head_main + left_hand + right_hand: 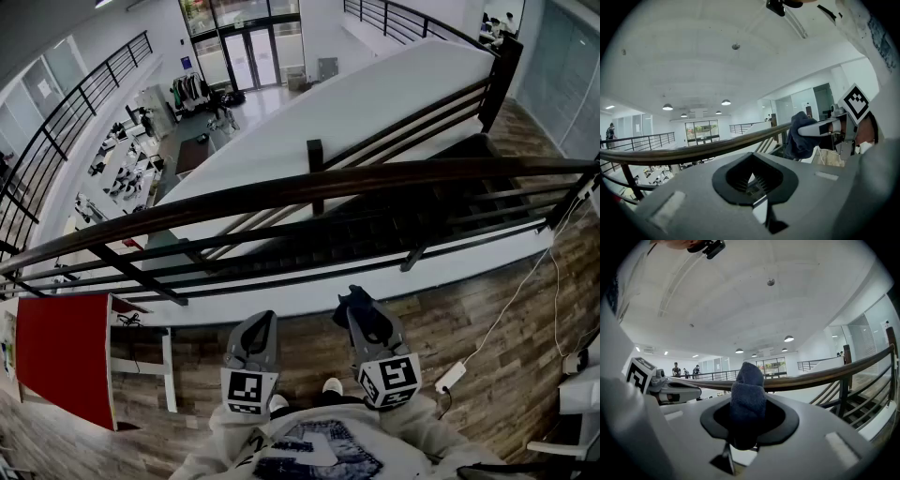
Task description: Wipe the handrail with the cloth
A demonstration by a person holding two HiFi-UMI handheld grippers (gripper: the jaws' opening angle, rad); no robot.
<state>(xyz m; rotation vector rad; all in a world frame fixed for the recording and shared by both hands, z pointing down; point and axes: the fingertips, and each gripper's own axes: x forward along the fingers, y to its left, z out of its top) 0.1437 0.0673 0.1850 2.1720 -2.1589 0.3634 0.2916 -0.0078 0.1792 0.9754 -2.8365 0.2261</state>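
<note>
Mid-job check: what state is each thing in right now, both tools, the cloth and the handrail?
left tool: shut, holding nothing.
right tool: shut on the cloth.
cloth: bunched, sticking up out of the right tool's jaws, not on the handrail.
handrail: neither tool nor the cloth is touching it.

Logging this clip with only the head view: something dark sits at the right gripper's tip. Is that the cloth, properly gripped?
Observer: Yes. The right gripper view shows the dark blue cloth pinched in the right gripper, sticking out past its jaws.
Operator: And the left gripper?
Observer: The left gripper has nothing between its jaws; they sit together.
Operator: Anyone near the handrail?
Observer: Only distant people beyond the handrail, by a far railing.
</note>
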